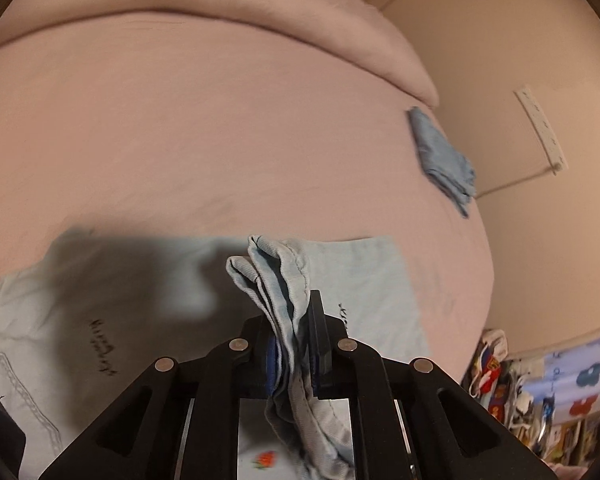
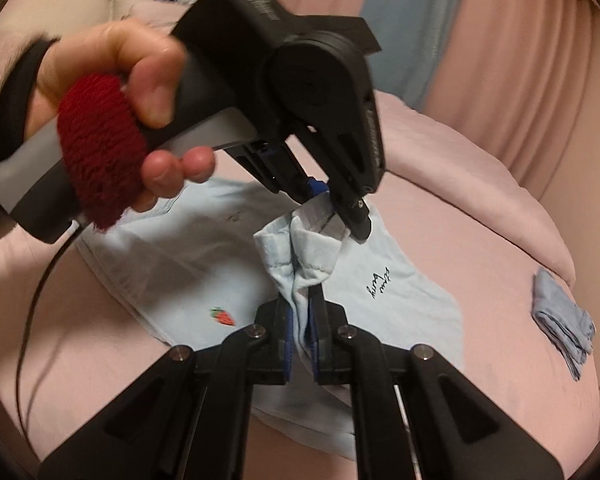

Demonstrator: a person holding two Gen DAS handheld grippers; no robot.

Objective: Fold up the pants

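Note:
Light blue pants [image 1: 364,280] lie flat on a pink bed, with black script lettering [image 2: 380,284] and a small strawberry patch [image 2: 223,315] on them. My left gripper [image 1: 294,320] is shut on a bunched, hemmed edge of the pants that sticks up between its blue pads. In the right wrist view my right gripper [image 2: 302,304] is shut on the same raised bunch from the near side. Just beyond it is the left gripper [image 2: 332,210], carried by a hand [image 2: 140,80] and pinching the bunch's far end. The two grippers are close together above the flat cloth.
A small folded blue cloth [image 2: 560,320] lies on the pink sheet [image 2: 480,240] to the right, near the bed's edge. A rolled pink duvet [image 1: 220,0] runs along the far side. A power strip [image 1: 540,128] hangs on the wall; colourful clutter [image 1: 540,392] sits beside the bed.

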